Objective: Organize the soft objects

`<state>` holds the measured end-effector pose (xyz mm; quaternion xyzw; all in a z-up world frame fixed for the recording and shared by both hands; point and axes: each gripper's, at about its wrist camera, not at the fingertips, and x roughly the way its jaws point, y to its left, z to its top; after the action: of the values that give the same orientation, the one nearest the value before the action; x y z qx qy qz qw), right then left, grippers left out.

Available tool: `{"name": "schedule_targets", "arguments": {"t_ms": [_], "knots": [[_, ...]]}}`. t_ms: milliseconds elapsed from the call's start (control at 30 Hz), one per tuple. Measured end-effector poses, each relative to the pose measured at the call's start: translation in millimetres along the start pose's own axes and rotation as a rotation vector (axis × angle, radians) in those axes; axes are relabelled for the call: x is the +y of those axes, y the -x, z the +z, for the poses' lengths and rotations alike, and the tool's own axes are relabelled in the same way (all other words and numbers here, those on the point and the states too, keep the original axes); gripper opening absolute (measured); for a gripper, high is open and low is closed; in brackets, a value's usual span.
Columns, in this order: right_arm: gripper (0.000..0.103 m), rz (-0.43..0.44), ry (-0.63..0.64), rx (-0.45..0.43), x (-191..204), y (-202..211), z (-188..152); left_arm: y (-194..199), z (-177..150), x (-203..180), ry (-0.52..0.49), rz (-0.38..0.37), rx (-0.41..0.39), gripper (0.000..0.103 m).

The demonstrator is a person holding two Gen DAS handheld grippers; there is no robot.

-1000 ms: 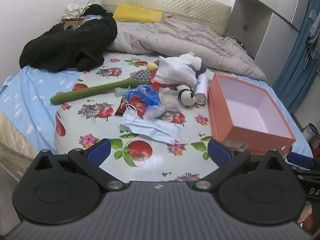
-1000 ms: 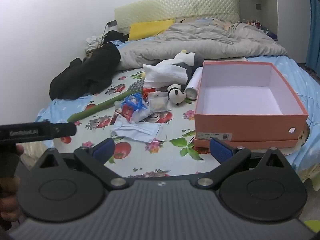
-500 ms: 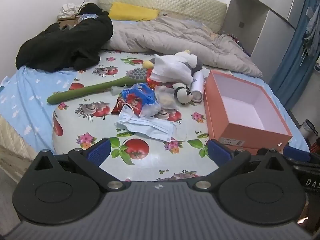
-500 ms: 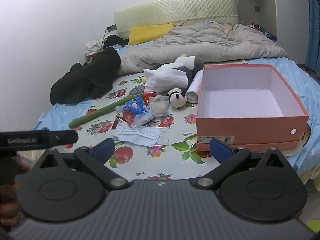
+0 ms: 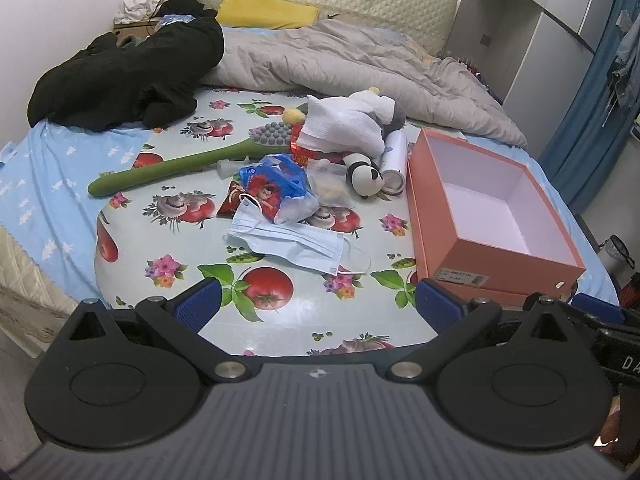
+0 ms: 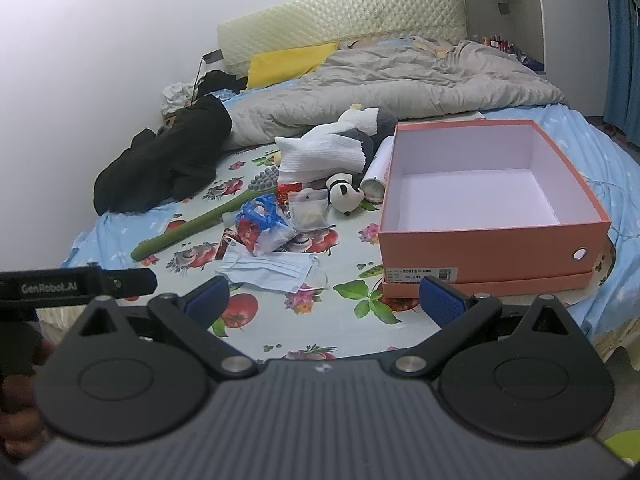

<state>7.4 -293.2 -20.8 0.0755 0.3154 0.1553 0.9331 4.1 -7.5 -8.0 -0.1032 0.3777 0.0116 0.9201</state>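
- Left wrist view: the left gripper (image 5: 316,306) is held with its jaws spread wide and nothing between them, above the near edge of the flowered tablecloth (image 5: 168,240).
- A crumpled pale-blue face mask (image 5: 292,242) is seen just beyond the jaws, roughly centred between them; behind it lie a glossy blue-and-red snack bag (image 5: 276,188), a small round panda plush (image 5: 366,178) and a folded white waffle towel (image 5: 340,130).
- The orange cardboard box (image 5: 500,256), open and white inside, is placed to the right, its near corner close to the right finger; bare cloth is left between the mask and the box.
- Right wrist view: the right gripper (image 6: 322,304) is likewise held wide apart and empty, short of the bed.
- The mask (image 6: 270,270) is seen ahead towards the left finger, the box (image 6: 484,246) ahead towards the right finger, and a long green brush (image 6: 208,218) lies slanted beyond.
- At the left edge, part of the left gripper (image 6: 76,286) is visible.
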Motion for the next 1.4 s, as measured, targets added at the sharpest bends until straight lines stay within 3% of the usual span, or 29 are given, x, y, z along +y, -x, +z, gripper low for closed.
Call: {"name": "schedule_targets", "arguments": {"t_ms": [933,1400], "knots": [[0.103,0.002,-0.019,0.035,-5,-15,-7,-13,-7,6,0.034,0.008,0.013,0.103],[0.103,0.017,-0.033,0.011,-12,-20,-6,-24,-12,4,0.049,0.022,0.012,0.103]]}}
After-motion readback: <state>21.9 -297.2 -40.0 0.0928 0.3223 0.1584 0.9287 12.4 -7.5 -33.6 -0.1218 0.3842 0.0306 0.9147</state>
